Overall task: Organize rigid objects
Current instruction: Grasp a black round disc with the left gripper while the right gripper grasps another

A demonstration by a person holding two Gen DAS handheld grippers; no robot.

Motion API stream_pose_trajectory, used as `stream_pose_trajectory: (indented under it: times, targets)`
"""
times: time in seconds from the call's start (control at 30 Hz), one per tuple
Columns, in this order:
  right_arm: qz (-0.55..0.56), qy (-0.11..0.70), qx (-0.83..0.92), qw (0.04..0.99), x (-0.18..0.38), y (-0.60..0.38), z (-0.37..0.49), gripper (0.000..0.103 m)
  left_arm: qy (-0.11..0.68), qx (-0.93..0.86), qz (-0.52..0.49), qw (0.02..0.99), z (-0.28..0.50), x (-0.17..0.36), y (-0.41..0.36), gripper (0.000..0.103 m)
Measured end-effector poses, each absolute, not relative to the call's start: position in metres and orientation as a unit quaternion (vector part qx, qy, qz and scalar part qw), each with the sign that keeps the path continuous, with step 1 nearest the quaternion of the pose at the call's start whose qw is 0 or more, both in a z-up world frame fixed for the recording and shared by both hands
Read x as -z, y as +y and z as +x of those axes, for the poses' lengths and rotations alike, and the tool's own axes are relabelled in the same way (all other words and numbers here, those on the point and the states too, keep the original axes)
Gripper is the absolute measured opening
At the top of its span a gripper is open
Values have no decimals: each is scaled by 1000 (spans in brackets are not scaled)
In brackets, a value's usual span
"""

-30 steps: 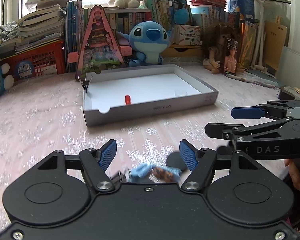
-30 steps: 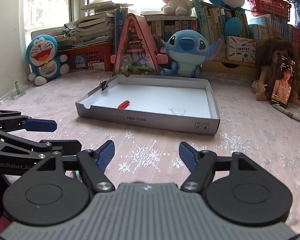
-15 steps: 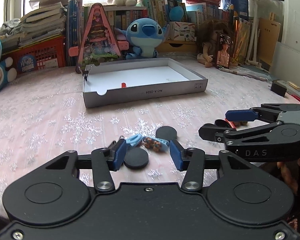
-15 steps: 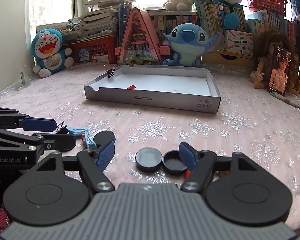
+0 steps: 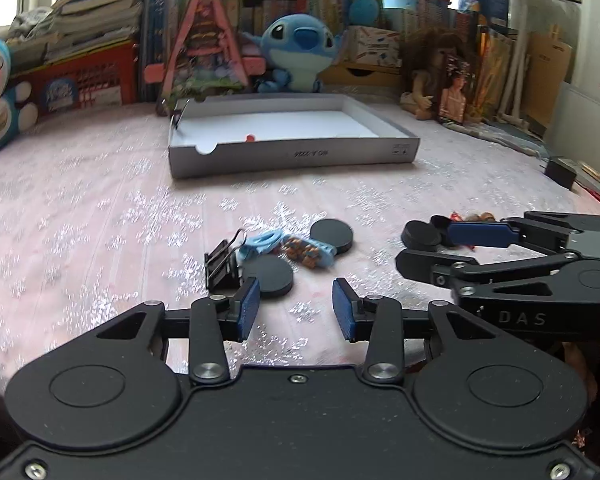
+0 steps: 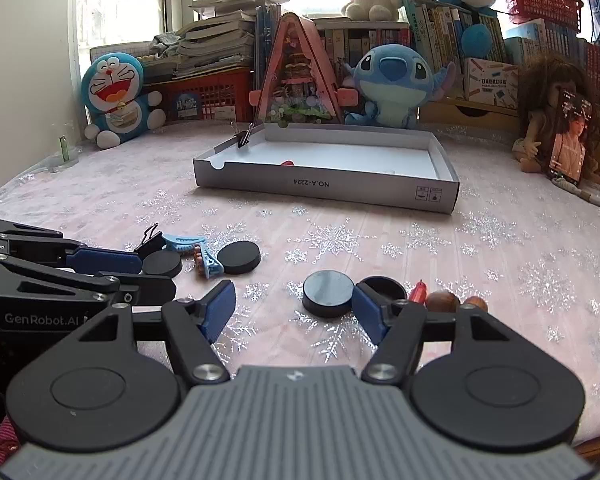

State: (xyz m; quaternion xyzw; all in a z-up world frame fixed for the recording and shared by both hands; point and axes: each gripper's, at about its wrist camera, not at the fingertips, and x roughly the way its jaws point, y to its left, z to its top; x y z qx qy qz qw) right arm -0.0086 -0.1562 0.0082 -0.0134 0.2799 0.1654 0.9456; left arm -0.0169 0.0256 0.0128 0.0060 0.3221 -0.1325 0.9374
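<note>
The left tool (image 5: 294, 310), spread and closing on nothing, has a black disc (image 5: 267, 276) just above its left pad. The right tool (image 6: 294, 310), spread, holds nothing; another disc (image 6: 328, 293) lies just beyond its pads at centre frame.

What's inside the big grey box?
Inside the grey box a small red thing lies on the white floor, and a black clip grips the far corner. The near wall hides the front strip.

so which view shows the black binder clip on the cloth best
The left wrist view: the black binder clip shows whole, body and wire handles, beside a black disc. In the right wrist view, the left tongs hide most of it.
</note>
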Motion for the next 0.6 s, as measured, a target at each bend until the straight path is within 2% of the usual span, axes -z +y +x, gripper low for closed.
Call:
stream_pose_trajectory:
  times: [0.2, 0.6]
  targets:
    - [0, 290, -157, 944, -2, -159, -2, 65, 321, 121, 0, 939, -9, -8, 27, 36]
    - [-3, 285, -139, 948, 1, -158, 6, 62, 310, 105, 1, 945, 6, -3, 20, 36]
